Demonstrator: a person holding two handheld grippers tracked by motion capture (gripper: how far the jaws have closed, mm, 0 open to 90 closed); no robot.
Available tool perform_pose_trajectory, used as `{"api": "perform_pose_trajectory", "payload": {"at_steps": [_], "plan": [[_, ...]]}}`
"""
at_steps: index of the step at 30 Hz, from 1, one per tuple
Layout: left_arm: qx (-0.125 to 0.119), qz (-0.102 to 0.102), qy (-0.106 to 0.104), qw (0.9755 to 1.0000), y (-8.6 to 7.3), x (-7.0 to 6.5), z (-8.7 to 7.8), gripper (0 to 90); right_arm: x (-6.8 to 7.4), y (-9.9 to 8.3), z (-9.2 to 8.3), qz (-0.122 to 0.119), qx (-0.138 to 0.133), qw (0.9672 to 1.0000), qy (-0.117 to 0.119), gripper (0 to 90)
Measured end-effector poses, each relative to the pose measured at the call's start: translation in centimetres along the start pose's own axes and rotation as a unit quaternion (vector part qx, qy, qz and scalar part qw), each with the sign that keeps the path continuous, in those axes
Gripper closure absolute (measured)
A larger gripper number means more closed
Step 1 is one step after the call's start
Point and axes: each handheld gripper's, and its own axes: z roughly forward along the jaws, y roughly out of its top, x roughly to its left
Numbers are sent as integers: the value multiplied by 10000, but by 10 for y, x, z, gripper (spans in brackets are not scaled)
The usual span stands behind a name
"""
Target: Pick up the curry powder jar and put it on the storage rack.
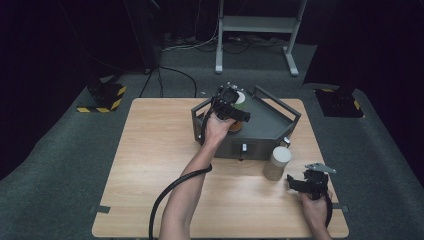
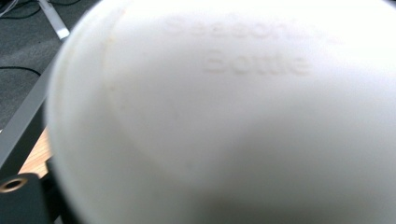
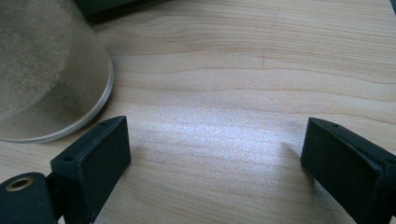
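The left claw [image 1: 239,102] hangs over the grey metal tray [image 1: 272,131] near the table's [image 1: 150,165] far edge, its jaws spread around the white-lidded seasoning bottle [image 2: 224,116] that stands inside; I judge the bottle has been set down there for storing. Just off the tray's front right corner stands a second jar [image 1: 277,163], filled with sandy powder. Near the right front corner, the right claw [image 3: 215,158] waits wide and empty beside that jar, seemingly ready to take it.
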Motion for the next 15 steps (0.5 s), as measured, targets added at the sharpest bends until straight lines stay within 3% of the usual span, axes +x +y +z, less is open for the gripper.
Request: {"api": "perform_pose_trajectory", "payload": {"at_steps": [9,15], "plan": [[-62,-65,-8,10000,-7,3,-12,23,0,0,0,9,6,10000,1,76],[-106,34,-38,9999,-13,0,-23,21,0,0,0,-21,-8,10000,31,83]]}}
